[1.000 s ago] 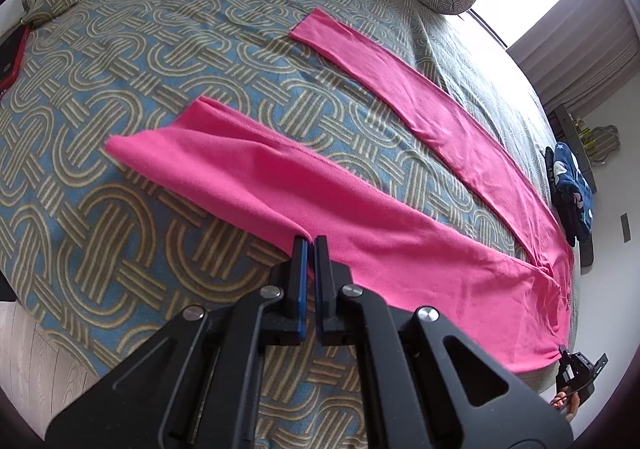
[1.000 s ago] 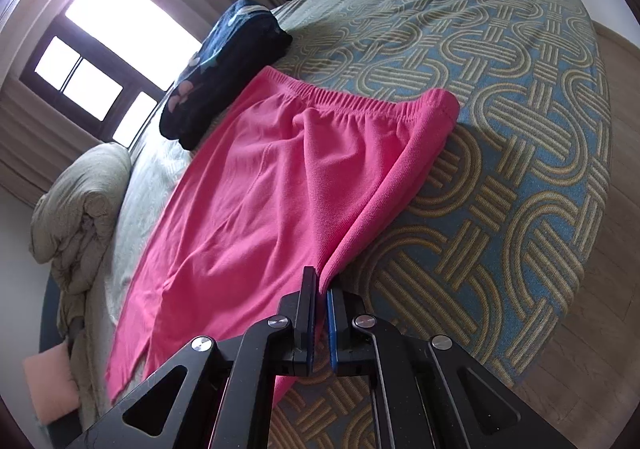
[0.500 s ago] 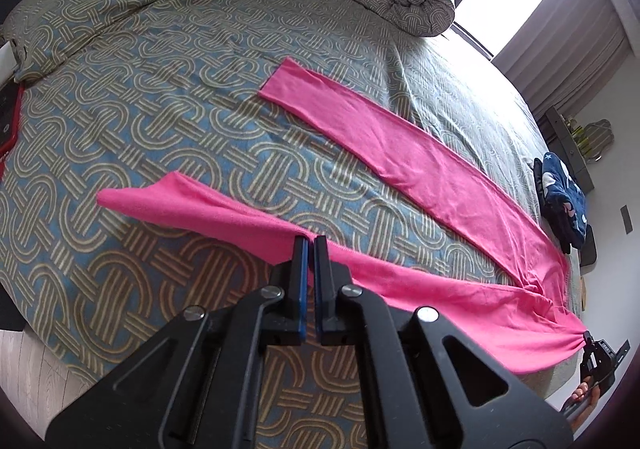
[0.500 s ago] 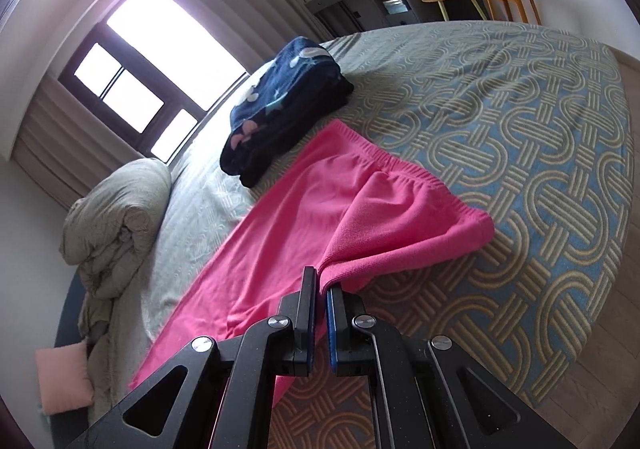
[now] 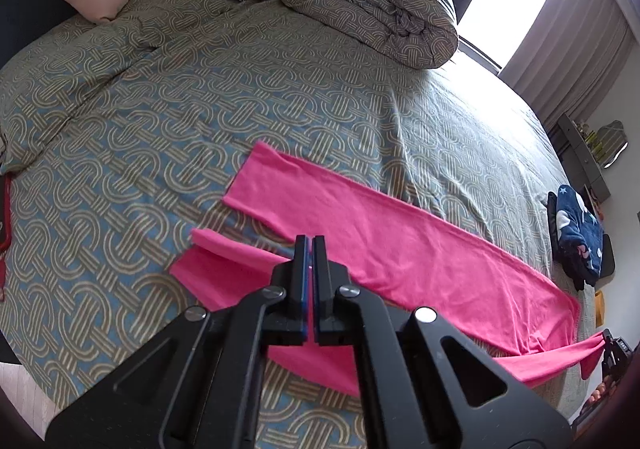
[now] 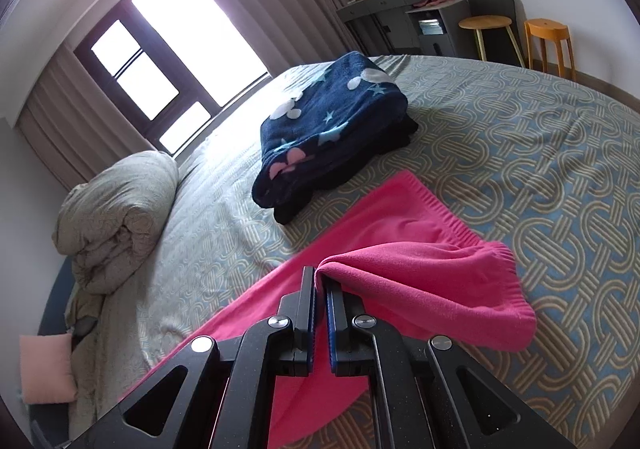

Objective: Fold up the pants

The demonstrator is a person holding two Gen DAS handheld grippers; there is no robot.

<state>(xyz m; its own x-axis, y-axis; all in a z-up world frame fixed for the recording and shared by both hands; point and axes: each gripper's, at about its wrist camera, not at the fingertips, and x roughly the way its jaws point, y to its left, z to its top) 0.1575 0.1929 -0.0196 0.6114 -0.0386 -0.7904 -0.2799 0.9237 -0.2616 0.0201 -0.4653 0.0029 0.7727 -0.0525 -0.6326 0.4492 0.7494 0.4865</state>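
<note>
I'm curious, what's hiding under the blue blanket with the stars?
Something black pokes out beneath the folded blue star blanket, probably more folded fabric. Below that lies the patterned bedspread. Anything deeper under the blanket stays covered.

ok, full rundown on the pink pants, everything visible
The pink pants look like a soft, plain knit with a ribbed elastic waistband. They lie lengthwise on the patterned bedspread. One leg is flat; the other is lifted along its edge, cuff end creased. The left tool is shut on the raised leg, and the right tool is shut on a bunched fold beside the waistband. The waist end is partly doubled over, close to the navy blanket without touching it.
</note>
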